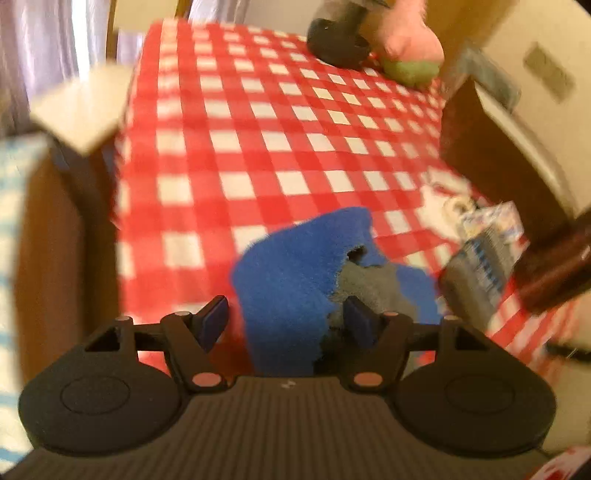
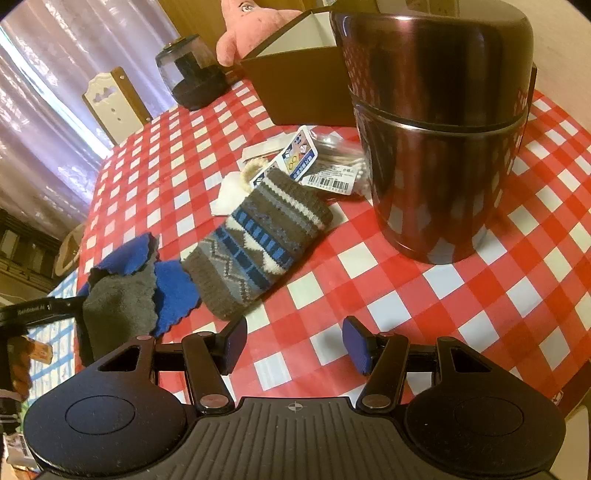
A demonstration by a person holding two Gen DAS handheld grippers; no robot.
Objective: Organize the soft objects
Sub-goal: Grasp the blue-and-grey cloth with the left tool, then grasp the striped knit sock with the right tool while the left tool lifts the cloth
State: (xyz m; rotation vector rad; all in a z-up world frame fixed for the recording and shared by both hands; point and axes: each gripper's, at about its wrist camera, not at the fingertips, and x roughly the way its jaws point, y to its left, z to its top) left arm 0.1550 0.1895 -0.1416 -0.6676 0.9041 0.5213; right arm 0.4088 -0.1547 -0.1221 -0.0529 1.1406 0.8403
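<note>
A blue cloth [image 1: 295, 266] with a grey cloth [image 1: 369, 288] folded into it lies at the near edge of the red-checked table [image 1: 258, 140]. My left gripper [image 1: 288, 321] stands open around its near end; the right pad touches the grey part and the left pad is clear of it. In the right wrist view the same blue and grey cloth [image 2: 125, 291] lies left of a knitted grey-and-blue pouch [image 2: 255, 243]. My right gripper [image 2: 295, 343] hovers open over bare tablecloth in front of the pouch, with nothing between its fingers. A pink plush toy [image 2: 255, 26] sits at the far side.
A tall brown canister [image 2: 436, 129] stands right of the pouch, with a cotton-swab packet [image 2: 332, 162] beside it. Behind are an open brown box [image 2: 295, 81] and a clear jar on a black base [image 2: 192, 74]. A cream chair back [image 2: 114, 103] stands at the table's far left edge.
</note>
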